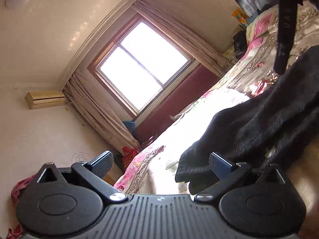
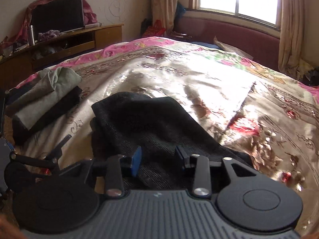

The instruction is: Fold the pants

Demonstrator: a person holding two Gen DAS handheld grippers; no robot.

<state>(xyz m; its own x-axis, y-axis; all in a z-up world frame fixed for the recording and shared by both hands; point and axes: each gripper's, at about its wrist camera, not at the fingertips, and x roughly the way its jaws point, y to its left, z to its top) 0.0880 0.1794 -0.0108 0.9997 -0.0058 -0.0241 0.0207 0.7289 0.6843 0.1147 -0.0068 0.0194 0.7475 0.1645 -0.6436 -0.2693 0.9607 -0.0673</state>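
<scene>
Pants (image 1: 259,119), black with a ribbed knit texture, lie on the glossy floral bedspread (image 1: 229,103) in the left wrist view; the left gripper (image 1: 159,164) holds its fingers spread wide and empty, the right one beside the hem. A black strap (image 1: 285,29) hangs above, its lettering unreadable.

From the right wrist, the pants (image 2: 149,119) lie folded lengthwise on the bedspread (image 2: 219,79). The right gripper (image 2: 158,159) sits over them, fingers partly open, gripping nothing. Folded grey and black clothes (image 2: 43,99) are stacked well apart, left.

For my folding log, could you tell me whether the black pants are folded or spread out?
Folded, at least partly: the black pants lie doubled on the bedspread, layered edges at their left side. How many folds, cannot tell.
</scene>
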